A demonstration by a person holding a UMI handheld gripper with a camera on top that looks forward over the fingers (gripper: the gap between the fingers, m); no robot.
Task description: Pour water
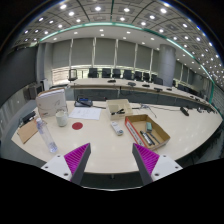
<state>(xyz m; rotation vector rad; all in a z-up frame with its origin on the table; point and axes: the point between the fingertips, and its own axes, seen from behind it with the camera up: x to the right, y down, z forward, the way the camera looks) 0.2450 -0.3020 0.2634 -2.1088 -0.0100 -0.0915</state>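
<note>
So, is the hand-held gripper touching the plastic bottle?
Apart. The gripper view shows the open hand-held gripper with the plastic bottle standing on the table beyond its left finger.

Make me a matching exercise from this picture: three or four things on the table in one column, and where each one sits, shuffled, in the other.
Things:
1. clear plastic water bottle
2. small white cup
3. open cardboard box
4. the tool, fingers open

Places:
A. ahead of the right finger
B. nearest the camera, empty, over the table edge
C. ahead of the left finger, standing upright
D. just beyond the bottle

Pairs: 1-C, 2-D, 3-A, 4-B
</note>
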